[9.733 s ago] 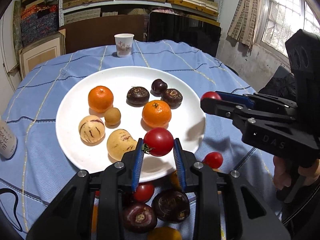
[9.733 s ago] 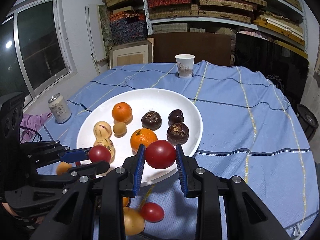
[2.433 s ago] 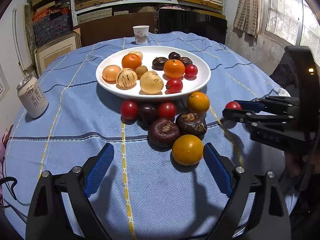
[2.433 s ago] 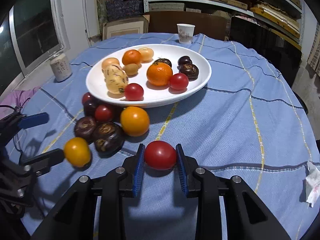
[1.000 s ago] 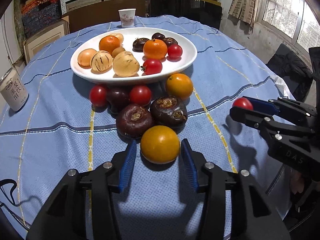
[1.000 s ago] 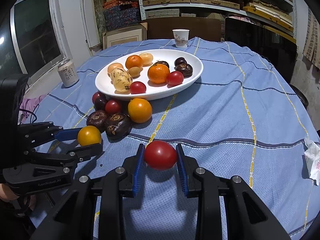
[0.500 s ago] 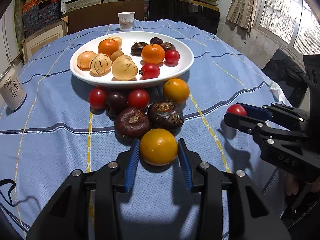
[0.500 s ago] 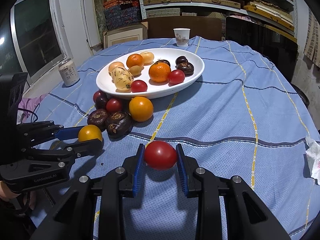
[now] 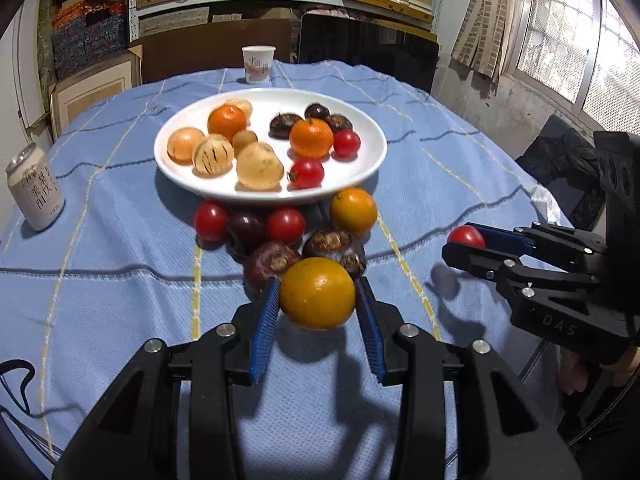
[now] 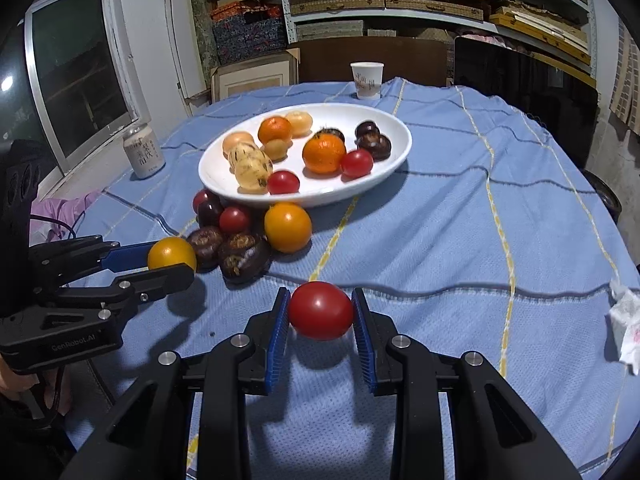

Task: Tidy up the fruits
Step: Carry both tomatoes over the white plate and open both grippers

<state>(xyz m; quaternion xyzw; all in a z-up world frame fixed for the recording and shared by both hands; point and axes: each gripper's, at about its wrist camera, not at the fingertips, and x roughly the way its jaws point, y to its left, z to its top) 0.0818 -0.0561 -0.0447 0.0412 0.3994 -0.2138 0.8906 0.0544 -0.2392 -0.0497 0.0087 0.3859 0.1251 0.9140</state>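
Note:
My left gripper (image 9: 317, 300) is shut on a yellow-orange fruit (image 9: 317, 293), held just above the blue cloth in front of two dark brown fruits (image 9: 334, 246). My right gripper (image 10: 321, 314) is shut on a red tomato (image 10: 321, 310), also above the cloth; in the left wrist view the right gripper (image 9: 466, 242) shows at the right with the red tomato (image 9: 465, 236). A white plate (image 9: 368, 168) holds oranges, tomatoes, pale striped fruits and dark fruits. Several tomatoes and another yellow-orange fruit (image 9: 353, 211) lie loose before the plate.
A drink can (image 9: 35, 188) stands at the table's left. A paper cup (image 9: 258, 64) stands behind the plate. A crumpled tissue (image 10: 626, 322) lies near the right edge. Shelves with boxes fill the back wall.
My left gripper closed on the yellow-orange fruit and lifted it a little off the cloth. The right gripper kept still with its tomato.

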